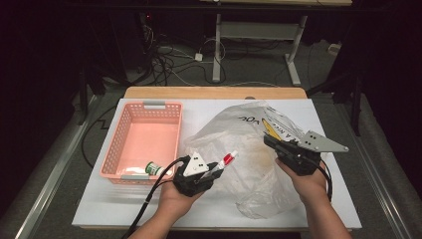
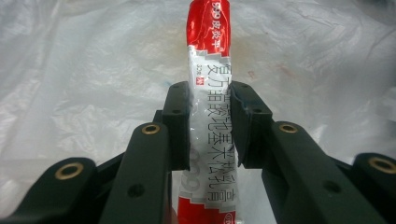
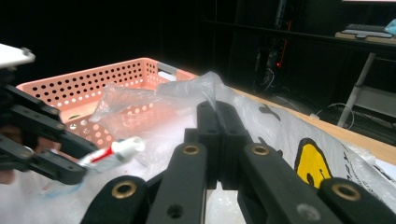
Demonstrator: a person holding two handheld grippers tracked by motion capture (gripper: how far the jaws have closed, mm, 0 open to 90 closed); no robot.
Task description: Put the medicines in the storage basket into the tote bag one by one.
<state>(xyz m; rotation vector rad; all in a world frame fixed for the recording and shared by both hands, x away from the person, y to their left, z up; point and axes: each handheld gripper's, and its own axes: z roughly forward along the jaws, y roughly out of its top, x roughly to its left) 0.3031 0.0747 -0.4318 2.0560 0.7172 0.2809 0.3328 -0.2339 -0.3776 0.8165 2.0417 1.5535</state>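
Note:
A red and white tube (image 2: 210, 98) with printed characters stands between the jaws of my left gripper (image 2: 209, 100), which is shut on it. In the high view the left gripper (image 1: 219, 168) holds the tube (image 1: 228, 159) pointing right, over the left part of a clear plastic bag (image 1: 239, 149). The tube (image 3: 112, 153) is held just above the bag. My right gripper (image 3: 218, 116) is shut on the bag's thin edge (image 3: 205, 88), lifting it. It sits at the bag's right side (image 1: 271, 141).
A pink perforated basket (image 1: 124, 119) stands left of the bag, with a small green and white bottle (image 1: 153, 168) in its near corner. The bag carries a yellow smiley print (image 3: 310, 163). A white board (image 1: 124, 204) covers the wooden table.

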